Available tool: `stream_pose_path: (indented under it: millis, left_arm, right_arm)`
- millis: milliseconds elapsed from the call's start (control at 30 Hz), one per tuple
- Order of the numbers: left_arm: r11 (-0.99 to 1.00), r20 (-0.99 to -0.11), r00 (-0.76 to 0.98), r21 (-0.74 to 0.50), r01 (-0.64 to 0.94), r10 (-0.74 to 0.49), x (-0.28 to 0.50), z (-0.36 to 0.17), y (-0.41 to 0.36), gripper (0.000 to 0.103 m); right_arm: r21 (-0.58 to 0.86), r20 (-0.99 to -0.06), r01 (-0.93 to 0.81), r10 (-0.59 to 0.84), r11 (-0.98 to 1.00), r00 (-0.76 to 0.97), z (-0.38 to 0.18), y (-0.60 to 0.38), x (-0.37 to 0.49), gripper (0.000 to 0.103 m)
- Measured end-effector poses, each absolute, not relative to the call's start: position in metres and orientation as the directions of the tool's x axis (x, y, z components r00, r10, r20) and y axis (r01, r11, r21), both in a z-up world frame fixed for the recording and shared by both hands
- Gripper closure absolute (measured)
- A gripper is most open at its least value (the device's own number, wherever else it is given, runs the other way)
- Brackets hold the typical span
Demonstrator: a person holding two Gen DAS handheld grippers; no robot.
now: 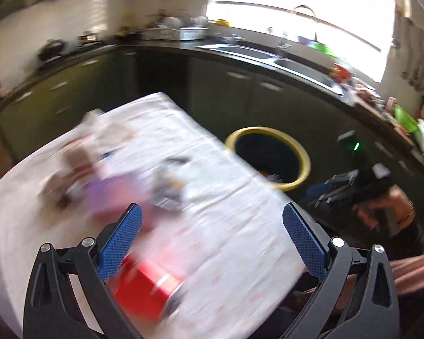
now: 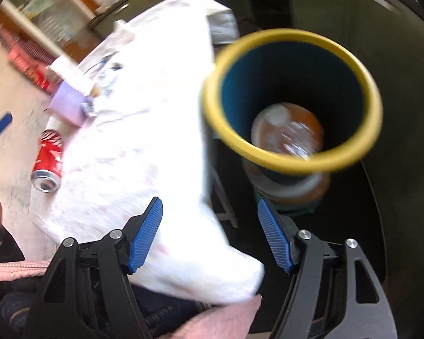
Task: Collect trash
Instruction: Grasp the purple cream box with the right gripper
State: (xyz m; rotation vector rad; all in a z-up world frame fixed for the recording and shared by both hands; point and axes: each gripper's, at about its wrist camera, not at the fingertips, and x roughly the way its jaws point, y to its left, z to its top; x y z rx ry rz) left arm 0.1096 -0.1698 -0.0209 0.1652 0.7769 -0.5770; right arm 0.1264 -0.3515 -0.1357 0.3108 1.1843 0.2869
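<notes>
On white tablecloth, red can lying, both tongs empty

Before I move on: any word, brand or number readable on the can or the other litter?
None reads clearly.
Red can: white script on its side, too blurred to quote.
Purple packet: no legible print.
Papers at the table's far end: dark marks, too blurred.
Yellow-rimmed bin: no lettering visible.
</notes>
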Motion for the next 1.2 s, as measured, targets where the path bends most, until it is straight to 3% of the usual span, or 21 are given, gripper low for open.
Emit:
stream_pose_path:
  millis: [167, 300, 433, 533, 667, 900, 1000, 1067, 1200]
  left_arm:
    - [0.887, -0.692, 0.617, -0.071, 0.457, -0.374, 0.082, -0.043, -0.097, 0.005]
    - [0.893, -0.682, 0.627, -0.086, 0.441, -0.375, 0.07, -0.051, -0.06, 0.005]
    - [0.896, -0.677, 0.628, -0.109, 0.43, -0.384, 0.067, -0.058, -0.048, 0.005]
    - [0.894, -0.677, 0.618, -0.141, 0.425, -0.4, 0.069, -0.064, -0.043, 0.005]
    - [0.893, -0.68, 0.604, -0.178, 0.413, -0.415, 0.073, -0.071, -0.033, 0.005]
    - [0.897, -0.682, 0.6, -0.202, 0.394, -0.418, 0.078, -0.078, -0.025, 0.005]
    - [0.898, -0.686, 0.598, -0.205, 0.389, -0.415, 0.08, -0.081, -0.024, 0.005]
    - [0.9, -0.688, 0.597, -0.206, 0.384, -0.413, 0.082, -0.082, -0.025, 0.005]
    - [0.897, -0.688, 0.59, -0.222, 0.382, -0.422, 0.084, -0.086, -0.027, 0.005]
  right_arm:
    - [0.343, -0.839, -0.249, 0.415, 0.906, 0.351, -0.109, -0.276, 0.161, 0.036]
    - [0.276, -0.82, -0.44, 0.448, 0.855, 0.357, -0.079, -0.212, 0.183, 0.028]
    - [0.19, -0.797, -0.573, 0.466, 0.798, 0.384, -0.052, -0.161, 0.211, 0.028]
    - [0.132, -0.794, -0.654, 0.474, 0.745, 0.38, -0.044, -0.133, 0.227, 0.02]
    - [0.043, -0.821, -0.721, 0.436, 0.692, 0.37, -0.054, -0.103, 0.248, 0.019]
    - [0.108, -0.825, -0.749, 0.479, 0.654, 0.299, -0.078, -0.09, 0.269, 0.019]
    - [0.141, -0.808, -0.753, 0.514, 0.643, 0.288, -0.08, -0.088, 0.274, 0.025]
    - [0.156, -0.801, -0.758, 0.53, 0.633, 0.278, -0.08, -0.087, 0.272, 0.036]
    - [0.137, -0.787, -0.76, 0.536, 0.635, 0.306, -0.08, -0.088, 0.263, 0.04]
